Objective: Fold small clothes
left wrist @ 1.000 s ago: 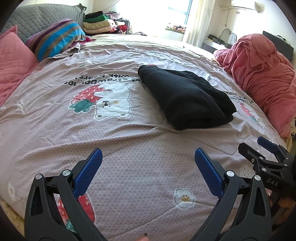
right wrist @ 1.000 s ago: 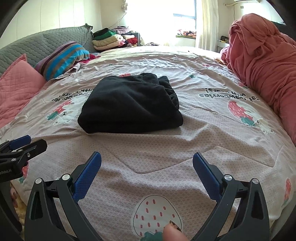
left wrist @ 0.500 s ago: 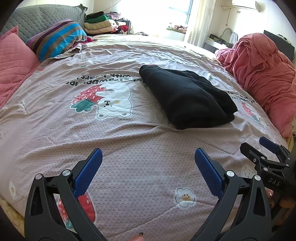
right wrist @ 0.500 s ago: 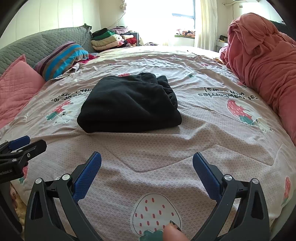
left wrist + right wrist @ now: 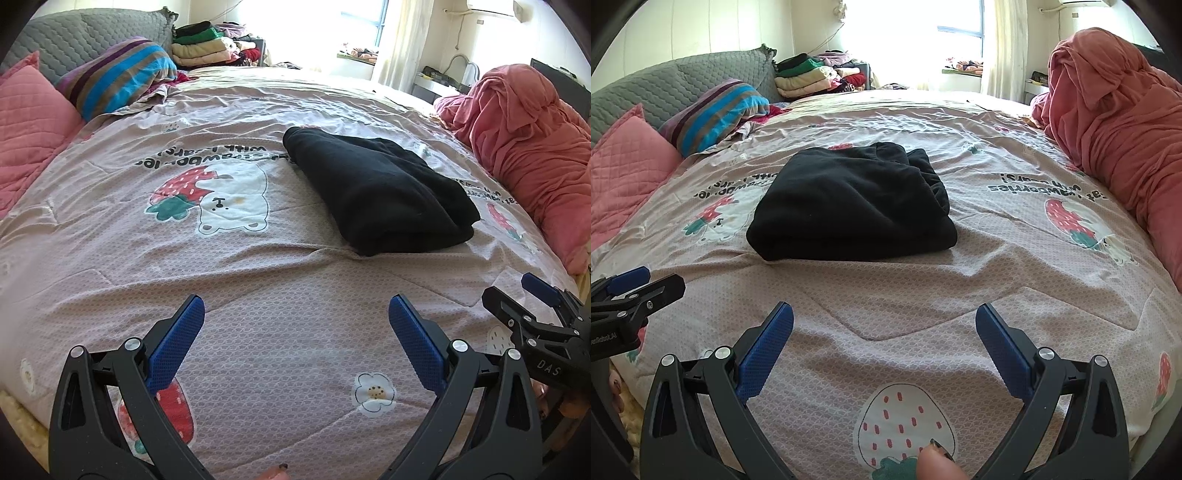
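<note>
Right, the black garment (image 5: 849, 203) sits folded at twelve o'clock on the bedspread (image 5: 1015, 295), well apart from both the left gripper (image 5: 295, 339) and the right gripper (image 5: 884, 339), jaws spread wide, empty, so seemingly this piece is done and the next needs fetching.

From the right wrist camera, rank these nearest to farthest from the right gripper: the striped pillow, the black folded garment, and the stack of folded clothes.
From the right gripper:
1. Black folded garment, straight ahead in the middle of the bed.
2. Striped pillow, farther back on the left.
3. Stack of folded clothes, farthest, beyond the bed's far end, left of centre.
</note>
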The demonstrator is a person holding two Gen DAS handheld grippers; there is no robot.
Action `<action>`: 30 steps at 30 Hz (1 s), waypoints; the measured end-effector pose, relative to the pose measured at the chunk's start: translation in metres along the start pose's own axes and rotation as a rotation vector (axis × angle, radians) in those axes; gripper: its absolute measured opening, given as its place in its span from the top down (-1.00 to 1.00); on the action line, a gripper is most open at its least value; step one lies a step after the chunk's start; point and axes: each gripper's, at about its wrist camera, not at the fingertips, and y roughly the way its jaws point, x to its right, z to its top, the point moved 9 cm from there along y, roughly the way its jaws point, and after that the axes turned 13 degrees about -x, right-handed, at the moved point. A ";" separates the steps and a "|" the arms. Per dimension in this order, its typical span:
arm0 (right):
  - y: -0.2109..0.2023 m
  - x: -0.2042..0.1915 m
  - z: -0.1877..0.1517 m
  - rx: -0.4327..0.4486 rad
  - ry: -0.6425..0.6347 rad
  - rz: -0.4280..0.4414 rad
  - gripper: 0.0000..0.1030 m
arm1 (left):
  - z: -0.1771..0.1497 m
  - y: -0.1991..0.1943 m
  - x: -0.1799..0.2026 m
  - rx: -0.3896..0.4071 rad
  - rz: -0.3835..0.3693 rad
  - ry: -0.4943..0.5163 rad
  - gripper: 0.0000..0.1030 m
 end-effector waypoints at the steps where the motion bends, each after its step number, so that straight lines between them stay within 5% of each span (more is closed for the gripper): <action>1: 0.000 -0.001 0.000 0.000 0.000 0.001 -0.91 | 0.000 0.000 0.000 0.000 0.000 0.001 -0.82; 30: 0.003 0.000 -0.002 -0.005 0.010 -0.011 -0.91 | -0.006 0.005 0.002 -0.022 0.012 0.001 -0.82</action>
